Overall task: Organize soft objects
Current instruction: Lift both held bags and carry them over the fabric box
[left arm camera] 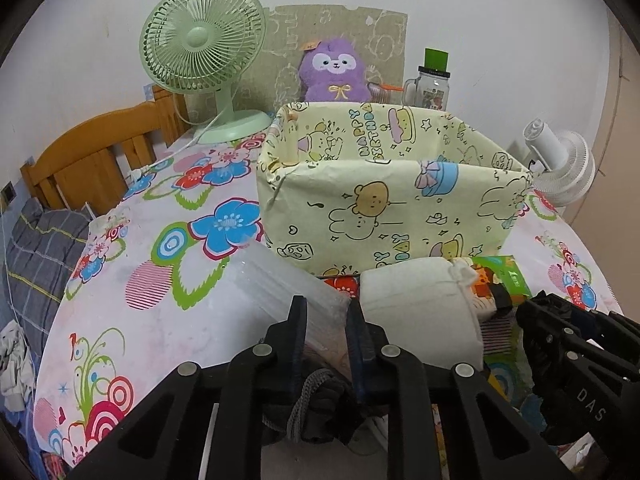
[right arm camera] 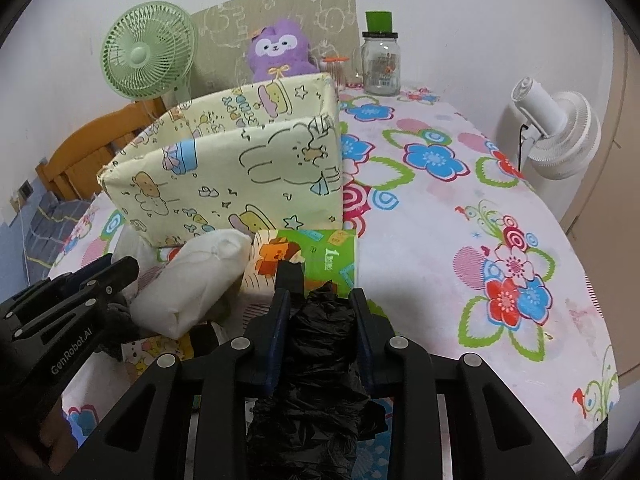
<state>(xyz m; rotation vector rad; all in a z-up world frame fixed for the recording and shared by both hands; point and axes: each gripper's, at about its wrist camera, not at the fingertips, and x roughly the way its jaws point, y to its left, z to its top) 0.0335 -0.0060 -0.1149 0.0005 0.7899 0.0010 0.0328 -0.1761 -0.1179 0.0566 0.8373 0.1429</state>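
Observation:
My left gripper (left arm camera: 326,316) is shut on the corner of a clear, frosted plastic pack (left arm camera: 280,280) that lies on the flowered tablecloth in front of the yellow cartoon-print fabric box (left arm camera: 392,208). A dark knitted item with a grey cord (left arm camera: 316,400) lies under its fingers. Right of them rests a white cloth roll (left arm camera: 420,312). My right gripper (right arm camera: 320,300) is shut on a crumpled black plastic bag bundle (right arm camera: 320,352). Just beyond its tips lies a green picture pack (right arm camera: 316,252), with the white cloth roll (right arm camera: 200,280) and the fabric box (right arm camera: 240,168) to its left.
At the table's back stand a green desk fan (left arm camera: 202,40), a purple plush (left arm camera: 334,70) and a glass jar (right arm camera: 380,64). A white fan (right arm camera: 560,132) is clipped at the right edge. A wooden bed frame (left arm camera: 92,152) is on the left. Open tablecloth (right arm camera: 440,240) lies to the right.

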